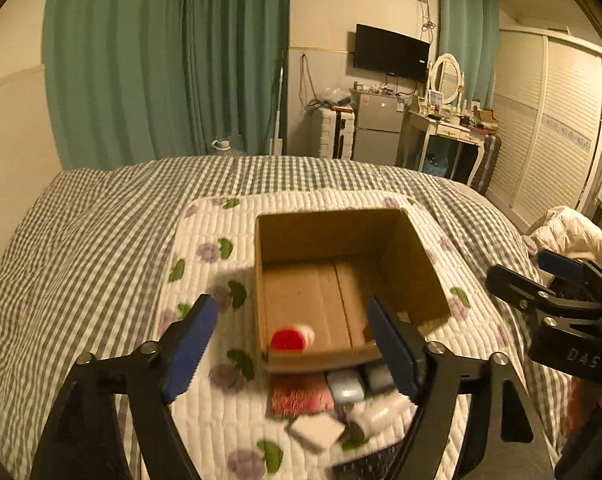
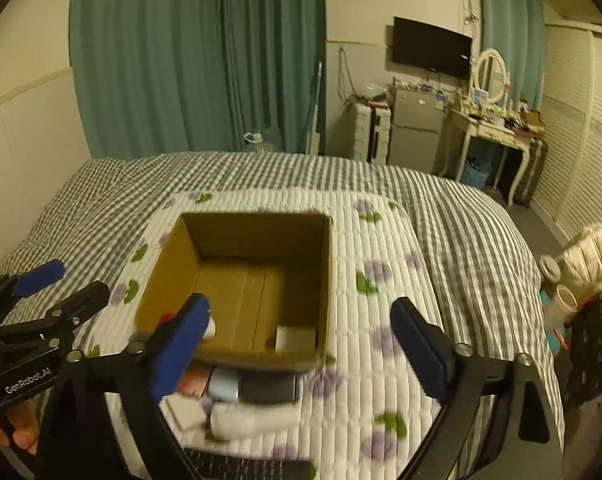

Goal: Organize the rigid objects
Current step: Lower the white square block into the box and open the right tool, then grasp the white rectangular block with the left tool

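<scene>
In the left wrist view, the left gripper hangs at lower centre with jaws spread and empty, above an open cardboard box holding a red-capped bottle in its near left corner. Small items, blurred, lie just below the box. In the right wrist view, the right gripper, jaws spread and empty, frames the box; a white block sits in its lower right corner.

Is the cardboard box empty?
No, the cardboard box already holds a red-capped bottle lying in its near corner.
</scene>
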`<state>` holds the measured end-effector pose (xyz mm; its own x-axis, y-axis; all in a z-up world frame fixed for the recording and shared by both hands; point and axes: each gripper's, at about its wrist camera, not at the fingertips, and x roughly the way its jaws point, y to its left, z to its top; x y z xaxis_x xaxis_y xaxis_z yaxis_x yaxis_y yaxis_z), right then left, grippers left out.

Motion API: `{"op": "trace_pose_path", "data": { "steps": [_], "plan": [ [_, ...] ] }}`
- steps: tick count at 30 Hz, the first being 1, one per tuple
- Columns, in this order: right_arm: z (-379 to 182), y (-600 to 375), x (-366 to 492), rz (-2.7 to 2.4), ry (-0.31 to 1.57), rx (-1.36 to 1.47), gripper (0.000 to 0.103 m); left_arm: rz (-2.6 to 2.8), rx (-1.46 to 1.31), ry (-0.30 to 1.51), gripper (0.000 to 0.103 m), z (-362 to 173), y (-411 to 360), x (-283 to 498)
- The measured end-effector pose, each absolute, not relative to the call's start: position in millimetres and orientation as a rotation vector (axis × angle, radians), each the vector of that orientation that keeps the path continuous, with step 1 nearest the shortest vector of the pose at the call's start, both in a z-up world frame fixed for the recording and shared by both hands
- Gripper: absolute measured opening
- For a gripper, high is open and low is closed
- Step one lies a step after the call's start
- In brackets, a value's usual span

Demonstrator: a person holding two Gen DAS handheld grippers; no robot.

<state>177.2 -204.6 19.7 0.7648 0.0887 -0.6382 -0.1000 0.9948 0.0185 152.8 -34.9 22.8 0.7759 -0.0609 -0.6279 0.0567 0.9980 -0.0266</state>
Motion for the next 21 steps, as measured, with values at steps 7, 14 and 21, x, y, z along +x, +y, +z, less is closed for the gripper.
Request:
{"op": "trace_pose_path", "data": {
  "steps": [7,14,21],
  "plan": [
    [-13.7,-202.6,139.0,0.049,0.759,-0.013,0.100,-0.051,-0.002,0.725,0.094,-18.9,-26.7,118.0],
    [-70.4,-200.4,136.8,0.014,0.853,-0.003,0.100,-0.032,0.003,0.841,0.094,-98.3,-22.3,114.6],
    [-102.8,-202.5,154.2,-0.010,0.908,0.034,0.100,-0.091,0.021,0.920,0.094,-148.8,-36.7,121.2]
  ]
}}
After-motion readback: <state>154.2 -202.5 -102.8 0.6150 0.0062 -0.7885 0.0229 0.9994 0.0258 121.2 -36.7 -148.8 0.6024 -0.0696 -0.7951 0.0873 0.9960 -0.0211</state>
